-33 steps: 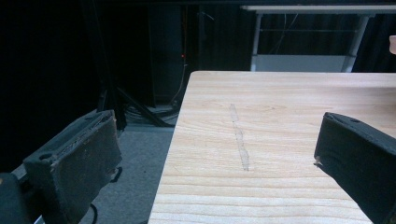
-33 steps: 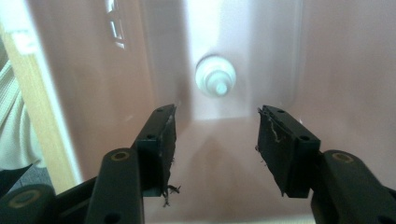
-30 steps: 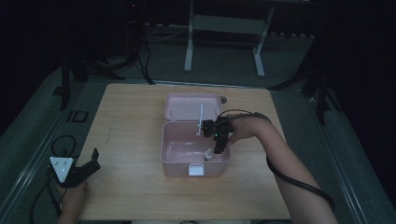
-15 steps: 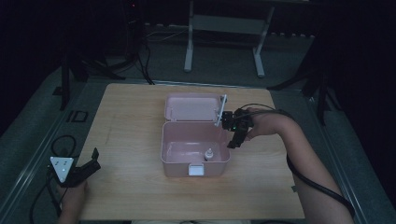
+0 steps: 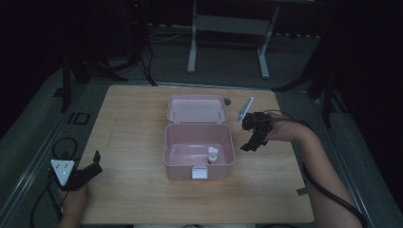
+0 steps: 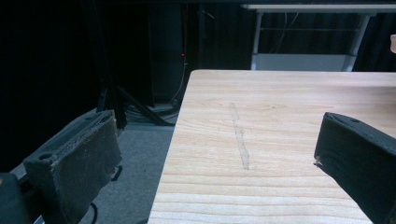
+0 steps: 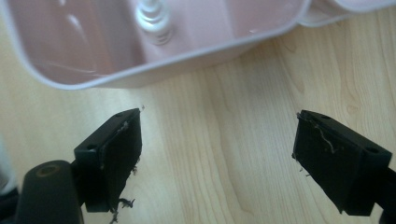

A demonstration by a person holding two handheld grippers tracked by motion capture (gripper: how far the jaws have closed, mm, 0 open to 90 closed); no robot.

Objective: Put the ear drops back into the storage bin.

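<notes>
The room is dark, and a light wooden table fills the middle of the high view. A pink plastic box sits in the middle of the table with its lid flipped open toward the top of the frame. A small white bottle stands inside the box, near its lower right corner.

The right gripper is just to the right of the box, above the bare wood and not over the box. The person's right arm comes in from the lower right of the frame, bent at the elbow, and the hand tips the gripper down and to the left. Its jaws have just been opening. In the right gripper view they stand wide apart with nothing between them but the table. The pink box is across the top of that view, with the white bottle inside it.

The left gripper rests at the lower left of the high view, at the table's edge, well apart from the box. The left hand holds it low, pointing up and to the right. In the left gripper view its jaws are spread wide with nothing in them, and the wooden table stretches ahead.
</notes>
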